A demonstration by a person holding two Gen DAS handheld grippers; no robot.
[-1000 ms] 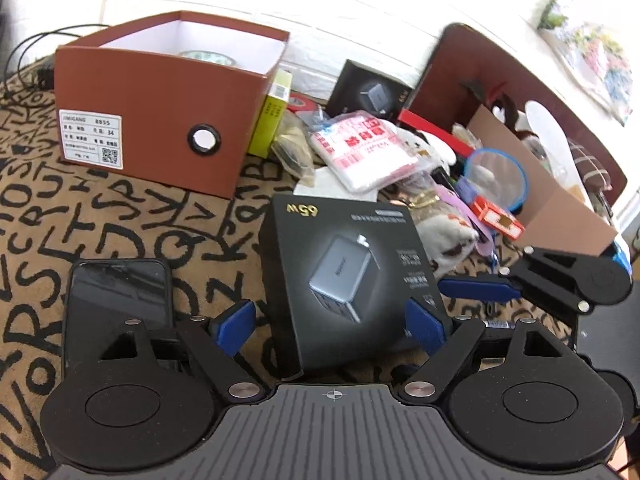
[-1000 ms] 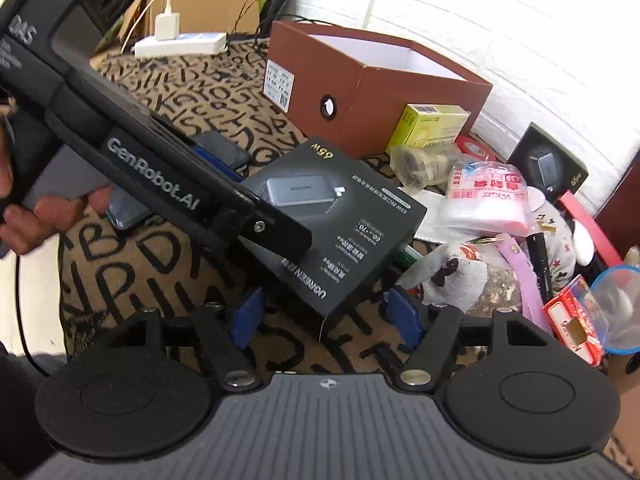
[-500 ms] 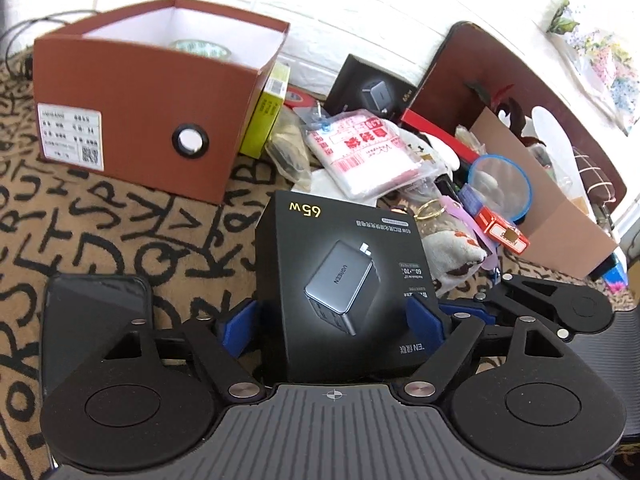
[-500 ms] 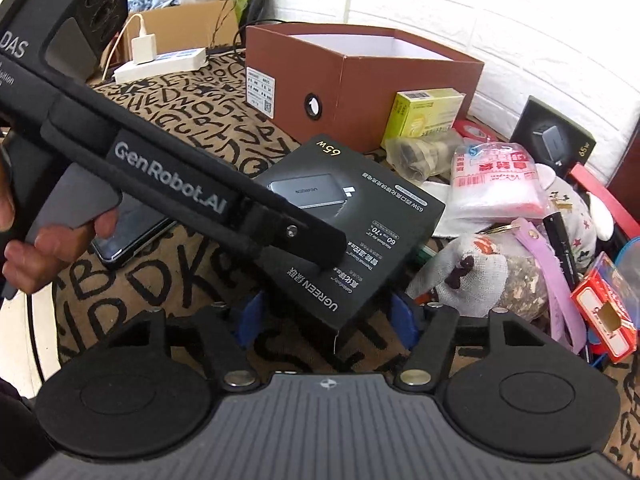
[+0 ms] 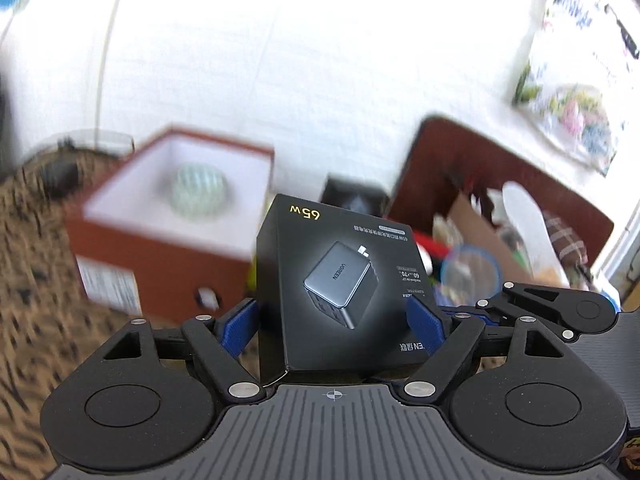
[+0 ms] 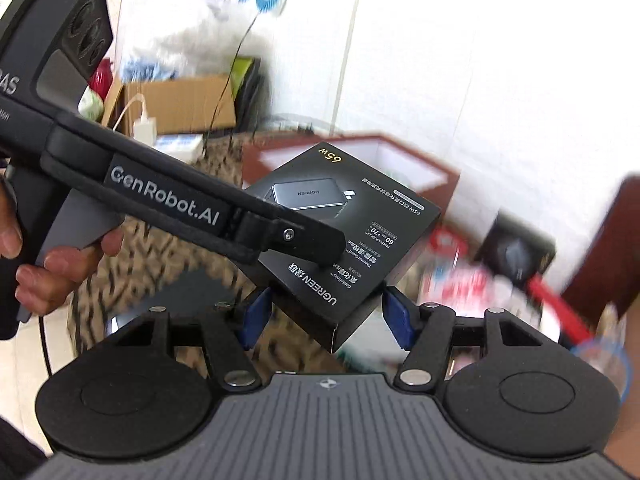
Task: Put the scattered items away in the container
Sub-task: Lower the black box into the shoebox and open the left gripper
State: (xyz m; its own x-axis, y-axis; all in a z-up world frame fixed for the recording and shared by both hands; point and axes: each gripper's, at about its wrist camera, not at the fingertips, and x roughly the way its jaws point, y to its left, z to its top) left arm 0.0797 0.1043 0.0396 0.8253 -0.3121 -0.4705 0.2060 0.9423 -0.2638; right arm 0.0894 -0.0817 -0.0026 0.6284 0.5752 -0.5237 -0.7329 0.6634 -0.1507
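My left gripper (image 5: 334,326) is shut on a black 65W charger box (image 5: 340,280) and holds it lifted off the table, tilted up. My right gripper (image 6: 326,318) also grips the same charger box (image 6: 344,240) at its near corner, its blue pads touching both sides. The brown shoe box (image 5: 172,232), open with a white inside and a round pale green item in it, stands behind and left of the charger box. In the right wrist view the shoe box (image 6: 400,160) is behind the charger box. The left gripper's arm (image 6: 168,200) crosses that view.
A letter-patterned cloth (image 5: 28,280) covers the table. A clutter pile lies at the right: a second black box (image 6: 516,256), a red-and-white packet (image 6: 468,280), a clear round lid (image 5: 470,276), a cardboard box (image 5: 480,224). A brown board (image 5: 500,160) leans on the white wall.
Both grippers have lifted the charger box off the cloth and carried it up towards the shoe box. The views have tilted upwards and the background is motion-blurred.
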